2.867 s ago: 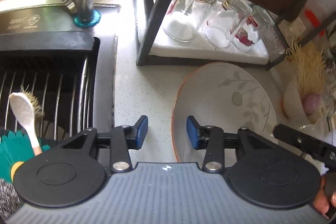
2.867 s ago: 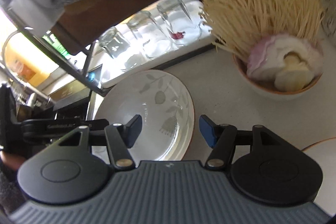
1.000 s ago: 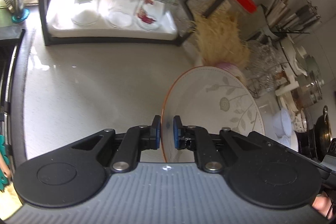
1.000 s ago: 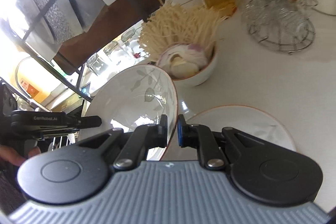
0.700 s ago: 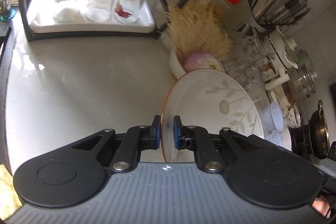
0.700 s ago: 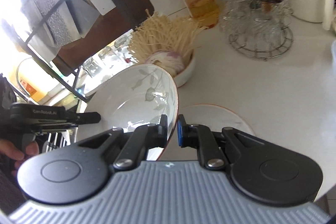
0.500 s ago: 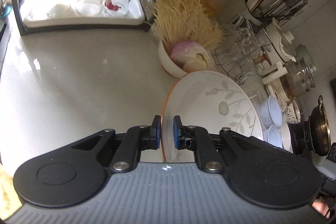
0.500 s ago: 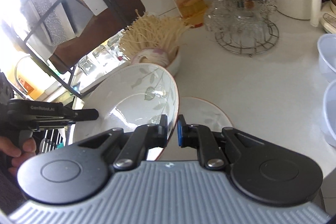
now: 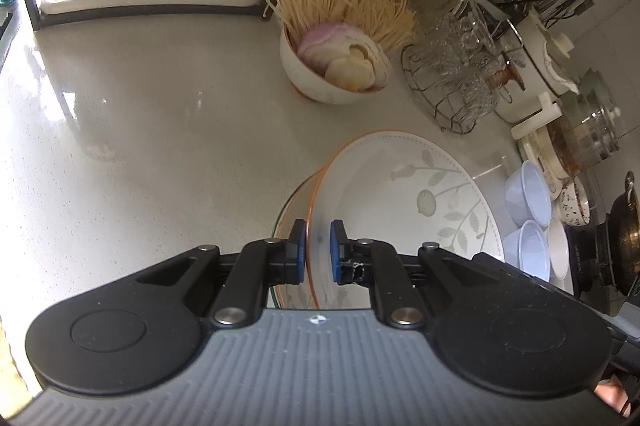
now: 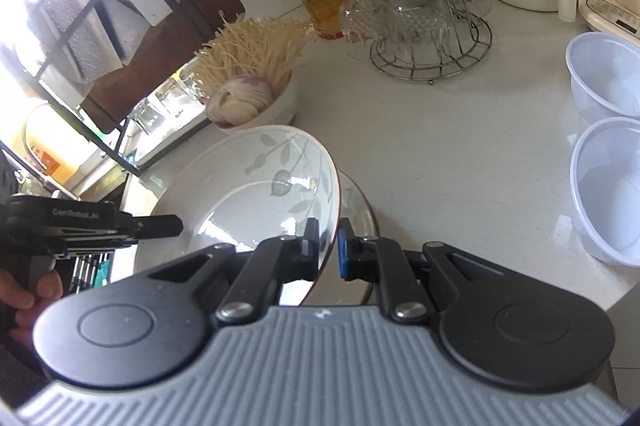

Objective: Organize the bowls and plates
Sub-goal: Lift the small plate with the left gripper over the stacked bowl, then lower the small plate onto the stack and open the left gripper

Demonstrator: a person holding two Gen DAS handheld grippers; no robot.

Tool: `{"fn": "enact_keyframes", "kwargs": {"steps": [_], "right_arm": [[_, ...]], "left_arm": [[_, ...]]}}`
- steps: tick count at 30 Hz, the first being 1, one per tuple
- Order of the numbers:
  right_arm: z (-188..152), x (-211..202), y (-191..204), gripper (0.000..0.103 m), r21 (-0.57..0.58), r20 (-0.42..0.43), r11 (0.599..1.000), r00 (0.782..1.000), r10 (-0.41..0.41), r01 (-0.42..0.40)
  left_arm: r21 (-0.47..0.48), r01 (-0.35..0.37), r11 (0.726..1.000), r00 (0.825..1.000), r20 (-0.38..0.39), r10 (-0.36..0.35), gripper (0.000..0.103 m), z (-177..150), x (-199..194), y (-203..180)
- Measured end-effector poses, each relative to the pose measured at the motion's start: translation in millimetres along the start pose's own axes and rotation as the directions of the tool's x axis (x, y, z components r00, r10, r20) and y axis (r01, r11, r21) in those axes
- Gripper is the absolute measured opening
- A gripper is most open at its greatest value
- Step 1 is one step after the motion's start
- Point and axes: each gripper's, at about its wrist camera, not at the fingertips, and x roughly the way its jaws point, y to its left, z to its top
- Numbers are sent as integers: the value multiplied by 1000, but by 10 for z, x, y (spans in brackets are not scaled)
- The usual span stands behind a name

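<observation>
A: Since the earlier view, both tongs have carried the leaf-patterned plate (image 9: 404, 202) away from the glass rack and across the worktop (image 9: 140, 130); it now hangs over the second plate (image 9: 294, 202) lying near the front edge.

B: And the grip?

A: The left tongs (image 9: 318, 252) pinch the plate's near rim, the right tongs (image 10: 329, 246) pinch the opposite rim; both are nearly pressed together on it. It sits tilted, not yet resting on the lower plate.

B: So how should it be set down?

A: I'd level it, centre it over the lower plate, lower gently until the rims meet, then release both sides together. Keep clear of the onion bowl (image 9: 320, 82) behind and the plastic bowls (image 10: 600, 154) toward the right edge.
</observation>
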Motion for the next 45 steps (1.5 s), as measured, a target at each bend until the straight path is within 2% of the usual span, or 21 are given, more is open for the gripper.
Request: {"fn": "enact_keyframes", "kwargs": {"steps": [13,18,32,45], "right_arm": [[-40,94,-108,13,-30,-42,999,999,-30,29],[-42,148,-53,14,-79,-54,995,996,-65,61],[-50,263,-53,15,-87,-83,993,993,-85,77],[-50,320,-59,17,-100,-103,992,991,-81,70]], "left_arm": [[68,-57,996,997,-42,60,14,-55,194,-130],[100,-88,991,994,-53,93,15,-88,278,-145],[129,-143,981,985,-77,154,15,-82,344,-218],[100,-126,987,984,-111,136,17,-4,287,-187]]}}
